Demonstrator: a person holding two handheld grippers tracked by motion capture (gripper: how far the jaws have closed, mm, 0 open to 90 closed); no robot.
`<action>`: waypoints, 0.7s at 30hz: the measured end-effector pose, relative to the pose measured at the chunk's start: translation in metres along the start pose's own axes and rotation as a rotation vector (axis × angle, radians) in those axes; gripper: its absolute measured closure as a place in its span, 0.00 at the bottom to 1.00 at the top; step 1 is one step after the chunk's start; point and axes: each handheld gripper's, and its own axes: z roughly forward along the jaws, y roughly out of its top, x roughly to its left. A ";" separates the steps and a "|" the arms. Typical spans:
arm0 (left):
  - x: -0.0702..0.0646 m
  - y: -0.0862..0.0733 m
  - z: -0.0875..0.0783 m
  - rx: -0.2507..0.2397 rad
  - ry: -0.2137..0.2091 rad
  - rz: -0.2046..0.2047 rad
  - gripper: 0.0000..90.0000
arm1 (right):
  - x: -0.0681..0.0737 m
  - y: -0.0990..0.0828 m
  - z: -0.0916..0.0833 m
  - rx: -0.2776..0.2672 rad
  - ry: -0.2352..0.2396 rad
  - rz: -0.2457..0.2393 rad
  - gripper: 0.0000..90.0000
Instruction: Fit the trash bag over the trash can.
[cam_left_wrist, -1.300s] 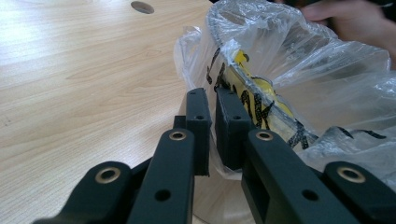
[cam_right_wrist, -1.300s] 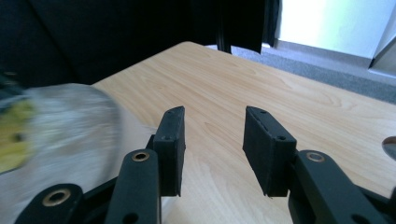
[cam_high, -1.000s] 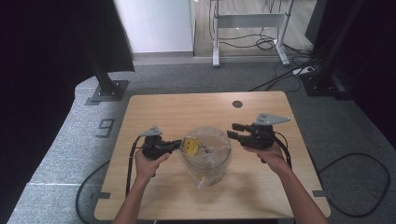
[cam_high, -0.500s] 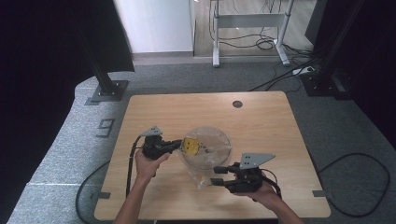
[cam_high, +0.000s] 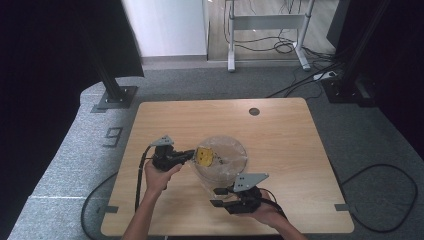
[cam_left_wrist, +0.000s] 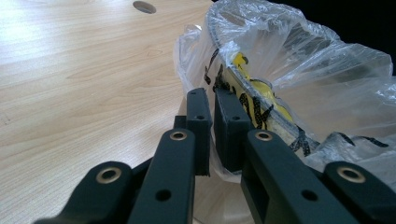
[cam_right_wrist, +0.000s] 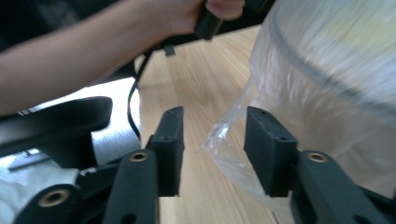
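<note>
A clear plastic bag (cam_high: 222, 161) with a yellow printed patch (cam_high: 202, 156) covers a round transparent container at the table's middle. My left gripper (cam_high: 189, 155) is at the bag's left edge, shut on the film (cam_left_wrist: 299, 70) just beside the container's rim. My right gripper (cam_high: 218, 197) is at the bag's near side, low over the table. In the right gripper view a loose flap of the bag (cam_right_wrist: 224, 135) hangs between the fingers of my right gripper (cam_right_wrist: 214, 121). Those jaws have just been closing, and their pads stand apart from the film.
The wooden table (cam_high: 280, 130) has a round cable hole (cam_high: 254, 111) at the back. Cables trail from both grippers over the front edge. The person's other forearm (cam_right_wrist: 116, 37) crosses the top of the right gripper view. Black stands sit on the floor behind.
My right gripper has swung from the bag's right side round to its near side and dropped lower. The left gripper and the bag have stayed put.
</note>
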 end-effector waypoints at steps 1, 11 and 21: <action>0.000 0.000 0.000 -0.001 0.000 0.000 0.94 | 0.000 -0.001 0.004 0.017 -0.013 -0.007 0.74; 0.001 -0.001 0.001 -0.003 -0.005 -0.003 0.94 | -0.012 -0.030 0.019 0.091 -0.066 0.004 0.98; 0.001 -0.002 0.002 0.003 -0.007 -0.004 0.94 | -0.024 -0.050 0.023 0.071 -0.087 0.039 0.98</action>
